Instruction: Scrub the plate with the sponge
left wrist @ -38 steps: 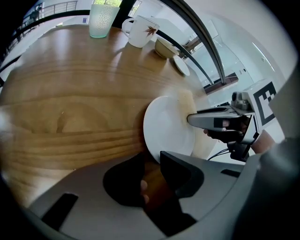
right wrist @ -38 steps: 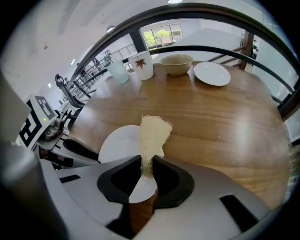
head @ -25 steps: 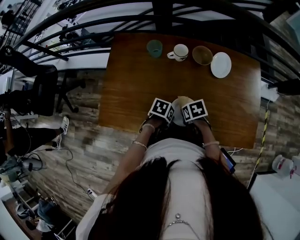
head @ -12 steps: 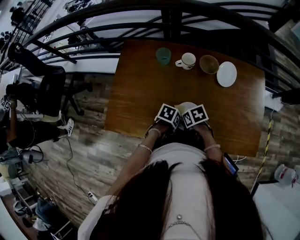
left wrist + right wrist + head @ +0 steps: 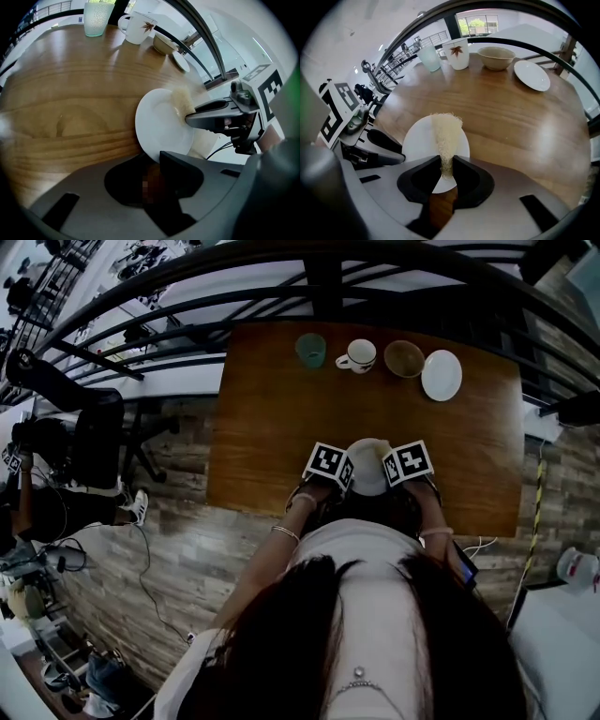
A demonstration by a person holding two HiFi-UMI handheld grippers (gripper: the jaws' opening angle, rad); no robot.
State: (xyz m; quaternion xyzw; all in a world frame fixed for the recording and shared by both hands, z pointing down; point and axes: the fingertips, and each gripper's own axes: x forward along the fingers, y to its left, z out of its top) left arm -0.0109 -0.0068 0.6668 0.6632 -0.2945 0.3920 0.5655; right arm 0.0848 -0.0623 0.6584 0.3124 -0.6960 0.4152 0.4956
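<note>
Left claw (image 5: 157, 159) tight on the plate (image 5: 159, 123) rim, right claw (image 5: 446, 165) tight on the sponge (image 5: 446, 135), both side by side

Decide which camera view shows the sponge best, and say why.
The right gripper view: the sponge fills the centre, pinched between the right gripper's jaws and lying across the plate. The left gripper view shows its end at the plate's far rim. In the head view it is too small to make out.

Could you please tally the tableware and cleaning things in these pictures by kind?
Plates: 2, the held plate and the far plate
Glass: 1
Mug: 1
Bowl: 1
Sponge: 1
Total: 6
</note>
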